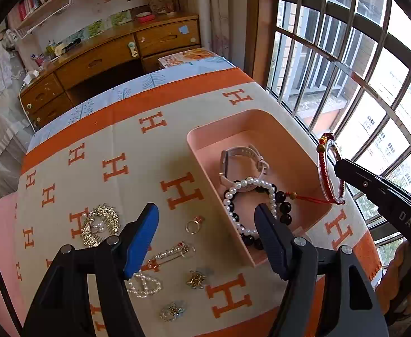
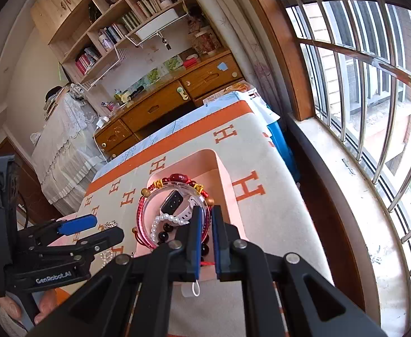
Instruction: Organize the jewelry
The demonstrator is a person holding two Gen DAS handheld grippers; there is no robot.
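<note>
Bracelet placement is the step we judge to be in hand: our right gripper (image 2: 205, 233) is pinching a red cord bracelet (image 1: 330, 168) with a clear bangle and gold knots, holding it upright over the right side of the pink tray (image 1: 205, 151). To do this well, we should bring the bracelet low over a bare patch of tray floor, far from the white watch (image 1: 244, 160) and the pearl strand (image 1: 243, 205) tangled with dark beads (image 1: 282, 205), then part the jaws so it lies flat and its red tassel cord does not snag on the rim.

Our left gripper (image 1: 205, 236) stands spread with nothing between its blue pads; it points steeply down across the near-left wall of the tray, one finger over the cloth and one over the beads. On the H-patterned cloth (image 1: 115, 129), left of the tray and nearest us, several pieces wait: a gold rhinestone brooch (image 1: 100, 224), a ring (image 1: 193, 226), a silver chain pendant (image 1: 174, 254), a small pearl loop (image 1: 145, 285) and two little charms (image 1: 195, 279). We think the ring is the easiest next pick, lying apart from the others.
</note>
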